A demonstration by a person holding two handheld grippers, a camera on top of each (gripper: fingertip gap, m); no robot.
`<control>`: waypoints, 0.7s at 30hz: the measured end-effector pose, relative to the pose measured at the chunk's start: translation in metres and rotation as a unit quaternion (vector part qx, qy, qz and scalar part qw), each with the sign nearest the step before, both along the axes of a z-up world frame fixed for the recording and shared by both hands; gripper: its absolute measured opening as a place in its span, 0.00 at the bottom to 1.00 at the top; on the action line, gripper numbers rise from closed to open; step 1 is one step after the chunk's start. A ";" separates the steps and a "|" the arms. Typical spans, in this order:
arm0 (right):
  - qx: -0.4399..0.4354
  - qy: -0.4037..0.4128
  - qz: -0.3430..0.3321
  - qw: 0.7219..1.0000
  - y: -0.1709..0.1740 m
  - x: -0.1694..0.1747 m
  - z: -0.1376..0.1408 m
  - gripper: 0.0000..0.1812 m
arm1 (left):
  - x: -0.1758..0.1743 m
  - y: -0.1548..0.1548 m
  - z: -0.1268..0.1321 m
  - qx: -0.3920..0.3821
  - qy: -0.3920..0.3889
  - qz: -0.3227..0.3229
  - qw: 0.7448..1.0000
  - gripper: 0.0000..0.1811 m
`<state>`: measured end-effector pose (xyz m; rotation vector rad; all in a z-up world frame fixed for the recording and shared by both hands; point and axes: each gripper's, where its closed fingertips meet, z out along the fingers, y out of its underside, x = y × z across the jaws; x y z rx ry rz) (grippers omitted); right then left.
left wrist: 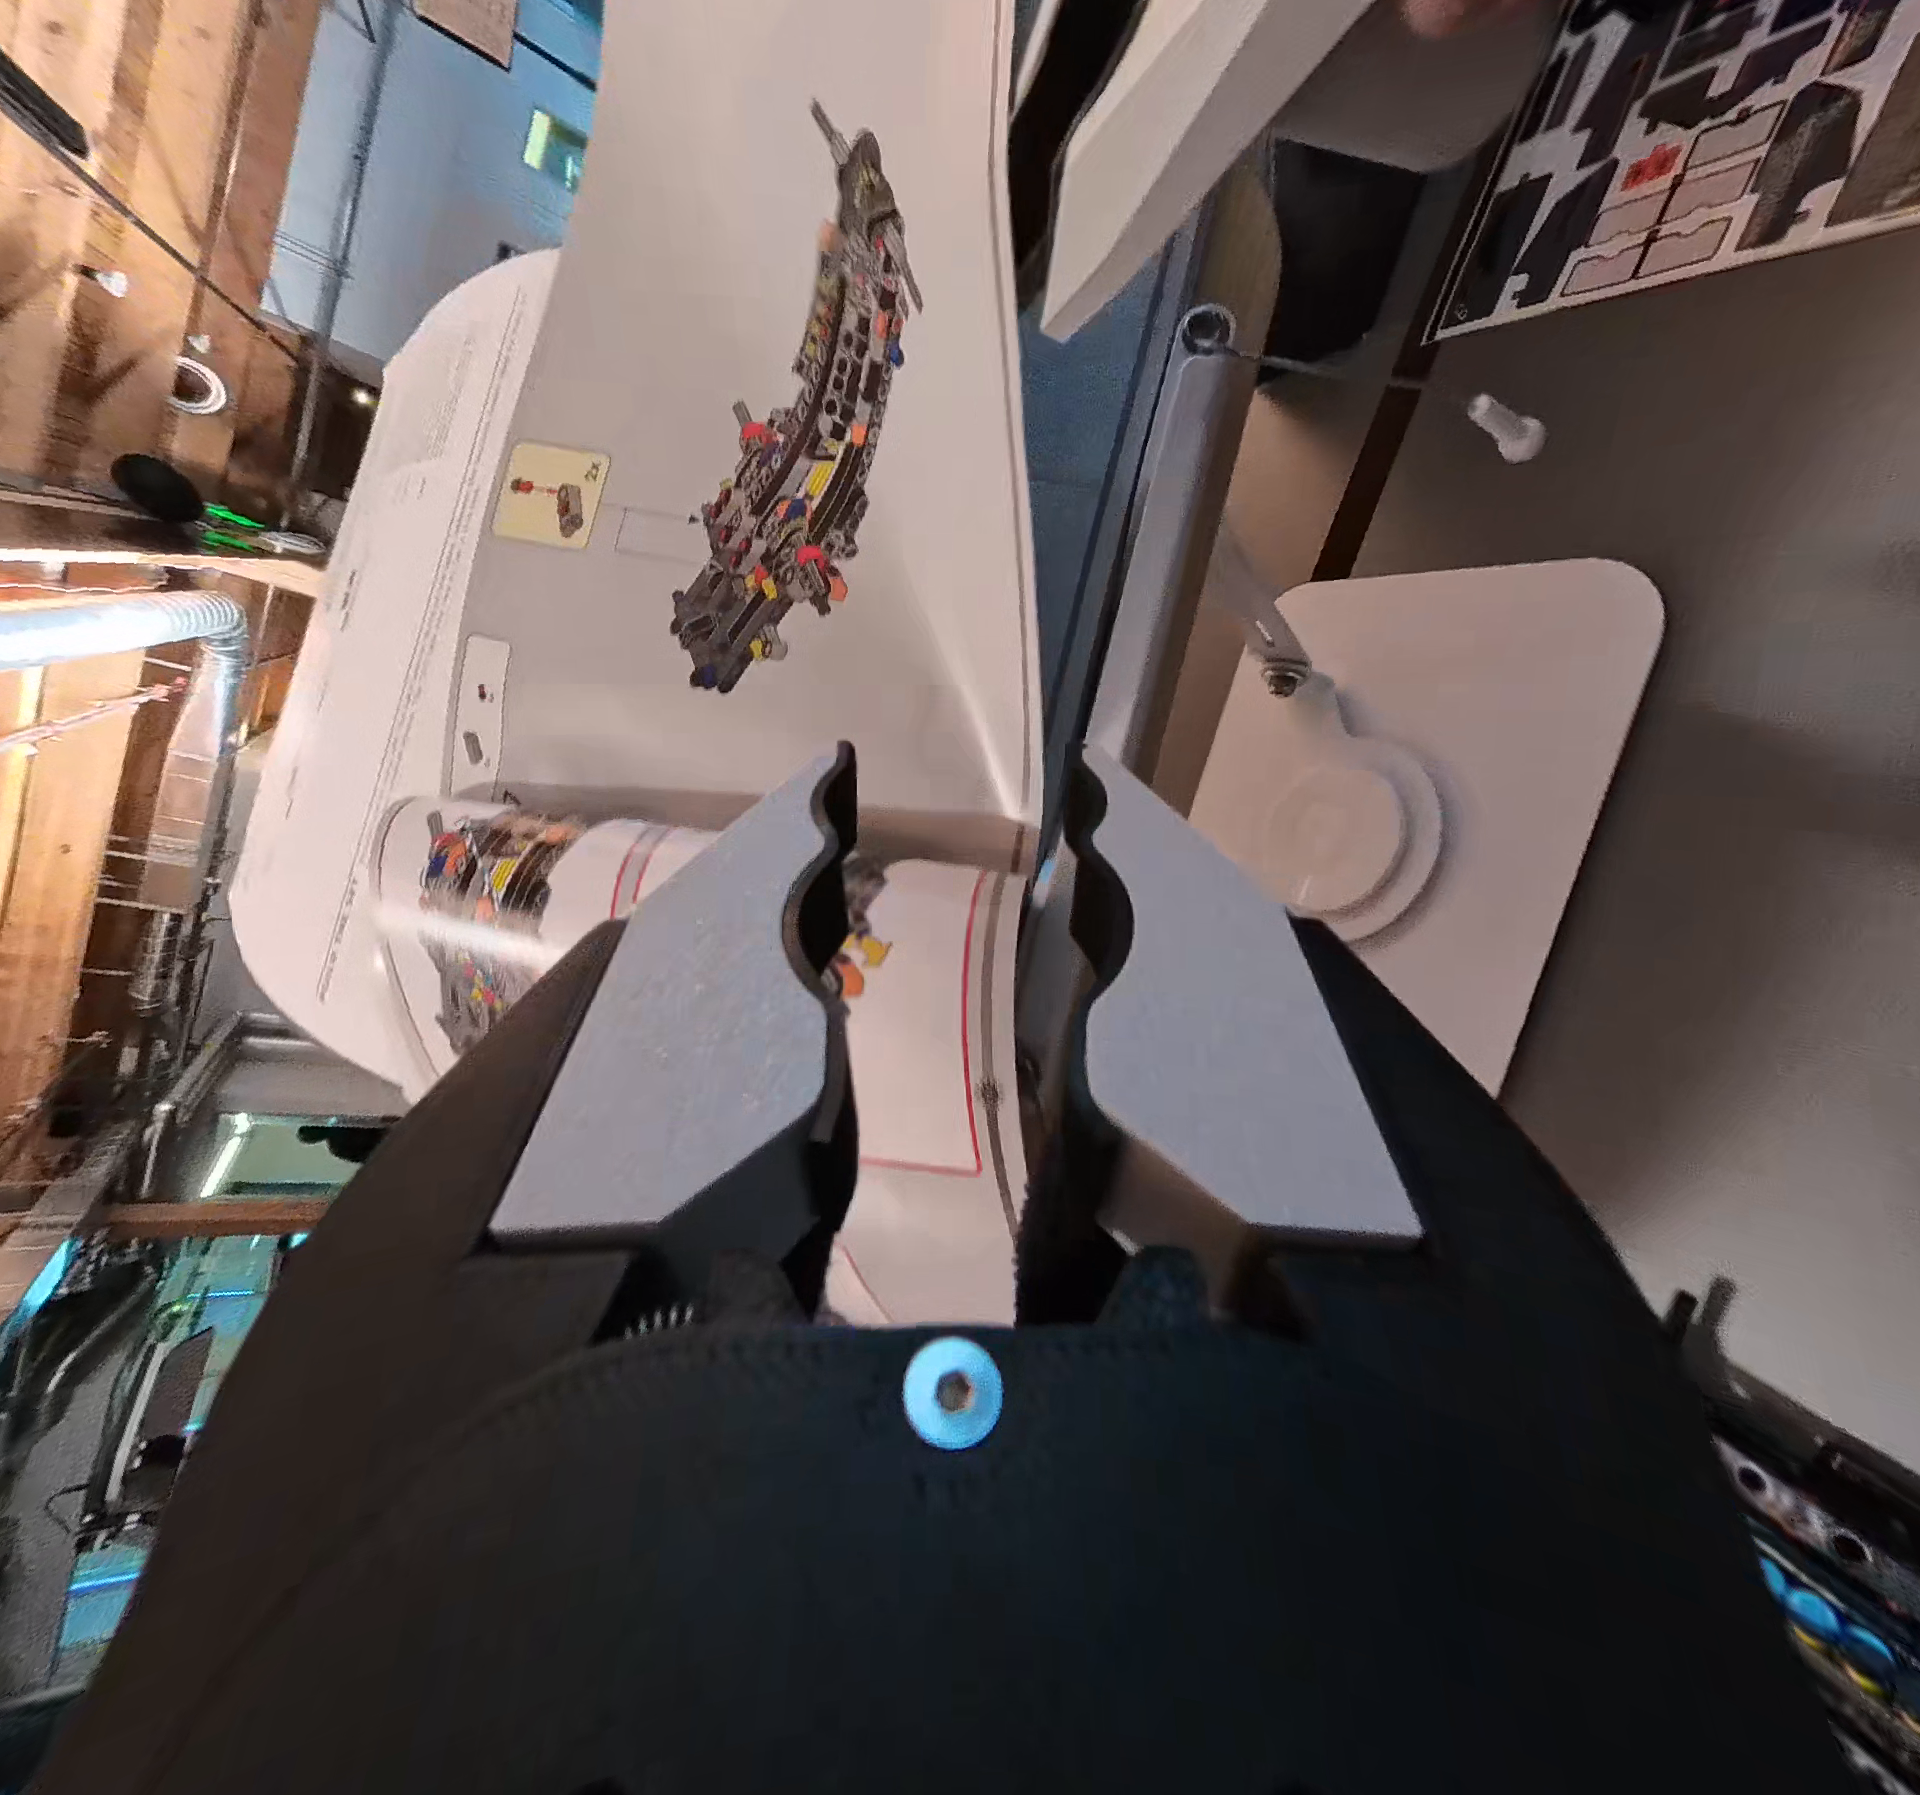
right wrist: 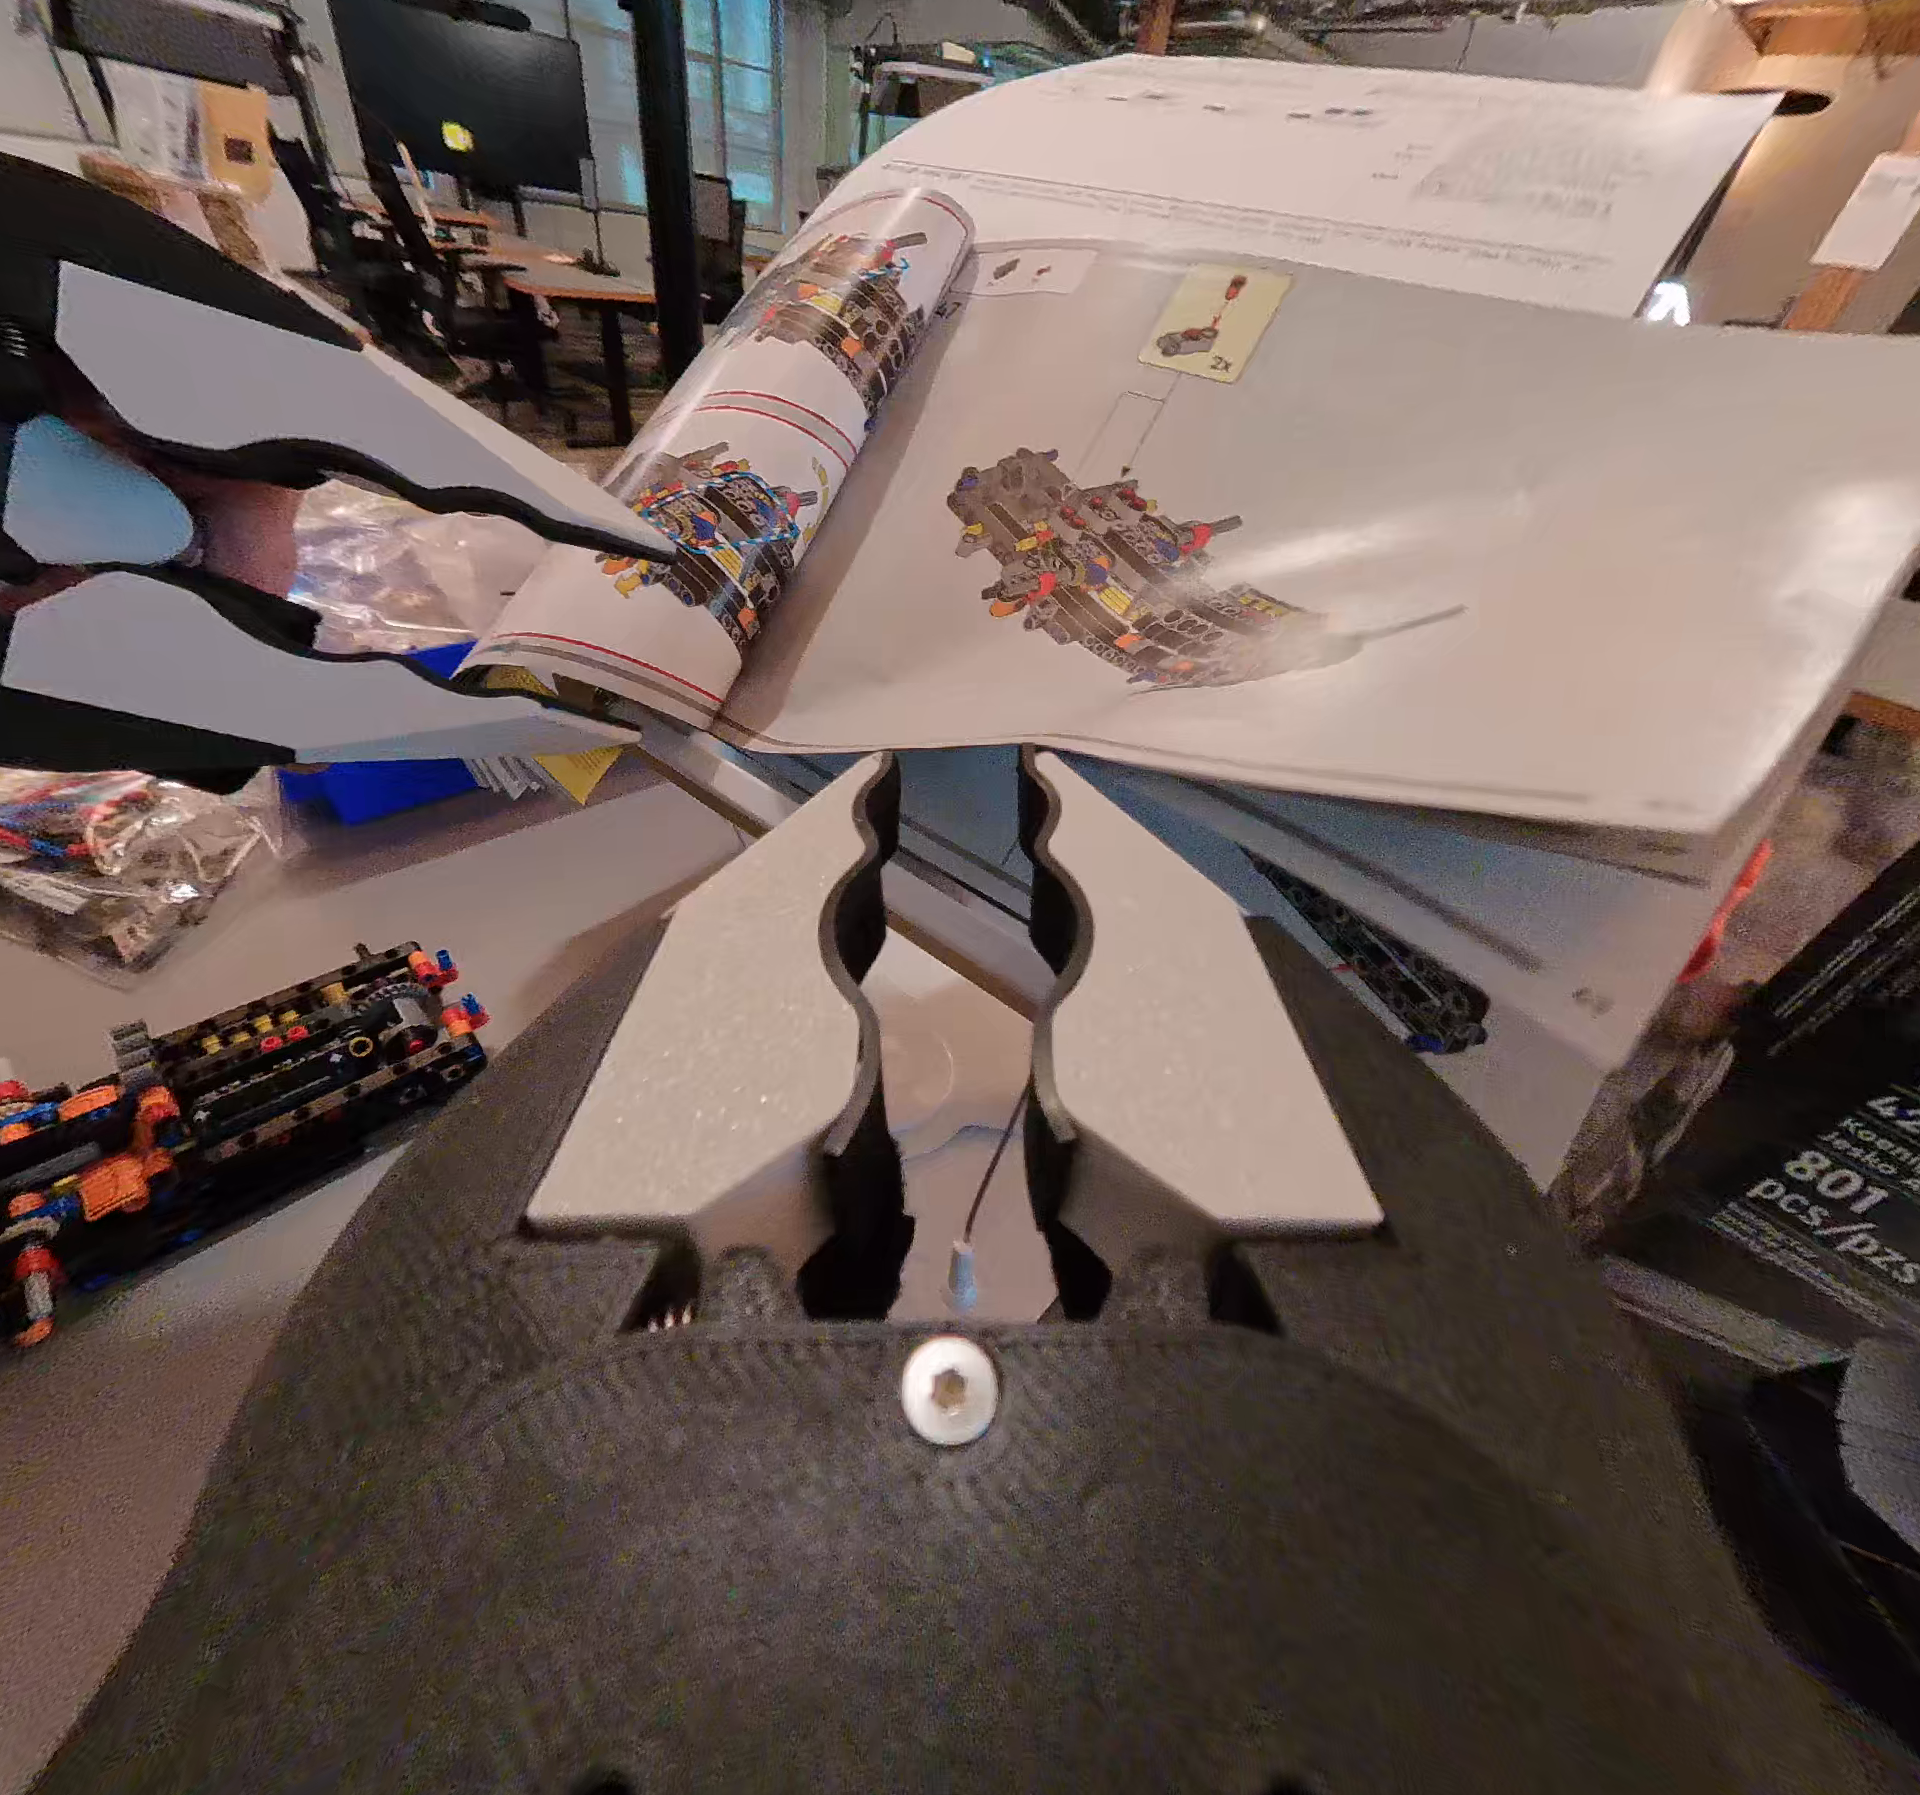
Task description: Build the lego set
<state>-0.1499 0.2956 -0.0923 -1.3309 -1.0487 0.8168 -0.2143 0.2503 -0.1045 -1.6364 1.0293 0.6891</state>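
The instruction booklet (right wrist: 1351, 519) lies open on a raised stand, showing a step picture of the model. It also shows in the left wrist view (left wrist: 727, 685). My left gripper (left wrist: 961, 769) holds the curled left-hand pages. In the right wrist view (right wrist: 644, 639) one finger lies on top of the curl and one under it. My right gripper (right wrist: 956, 758) is open and empty, just below the booklet's front edge. Its pale fingers (left wrist: 1195, 114) show far off in the left wrist view. A partly built black, orange and red lego model (right wrist: 239, 1091) lies on the grey table at the left.
Clear bags of parts (right wrist: 114, 841) and a blue bin (right wrist: 364, 779) sit behind the model. A black lego box (right wrist: 1818, 1174) stands at the right. A white stand base (left wrist: 1507, 810), a sticker sheet (left wrist: 1714, 135) and a small white piece (left wrist: 1507, 431) lie on the table. One gripper's finger ends stand about 9 cm off the other's. Left tips and right tips are each some 15 cm from the small white piece (left wrist: 1507, 431). Seen from the right wrist view (right wrist: 958, 1281) as well.
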 end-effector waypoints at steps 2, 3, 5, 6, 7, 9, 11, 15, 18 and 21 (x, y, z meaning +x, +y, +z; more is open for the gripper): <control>-0.019 0.010 0.012 1.000 0.006 0.003 -0.001 0.14 | 0.009 0.007 0.005 -0.002 -0.007 -0.005 1.000 0.20; -0.034 0.016 0.018 0.999 0.009 0.005 -0.002 0.16 | 0.015 0.010 0.009 -0.002 -0.013 -0.009 1.000 0.20; -0.060 0.025 0.029 0.997 0.015 0.009 -0.003 0.16 | 0.033 0.016 0.019 0.001 -0.019 -0.018 1.000 0.19; -0.065 0.026 0.031 0.997 0.018 0.010 -0.005 0.16 | 0.042 0.021 0.023 0.002 -0.020 -0.023 1.000 0.18; -0.069 0.027 0.035 0.997 0.019 0.011 -0.006 0.15 | 0.052 0.025 0.026 0.001 -0.020 -0.029 0.999 0.18; -0.077 0.034 0.044 0.995 0.019 0.013 -0.008 0.15 | 0.067 0.037 0.028 -0.013 -0.031 -0.036 0.999 0.17; -0.079 0.038 0.050 0.995 0.020 0.016 -0.010 0.15 | 0.079 0.051 0.027 -0.034 -0.063 -0.048 0.996 0.16; -0.076 0.045 0.065 0.994 0.019 0.021 -0.009 0.12 | 0.104 0.069 0.028 -0.062 -0.169 -0.086 0.980 0.17; -0.068 0.041 0.070 0.994 0.020 0.022 -0.009 0.09 | 0.111 0.077 0.026 -0.024 -0.141 -0.079 0.987 0.16; -0.059 0.032 0.075 0.995 0.023 0.023 -0.014 0.07 | 0.112 0.081 0.023 0.009 -0.124 -0.072 0.990 0.15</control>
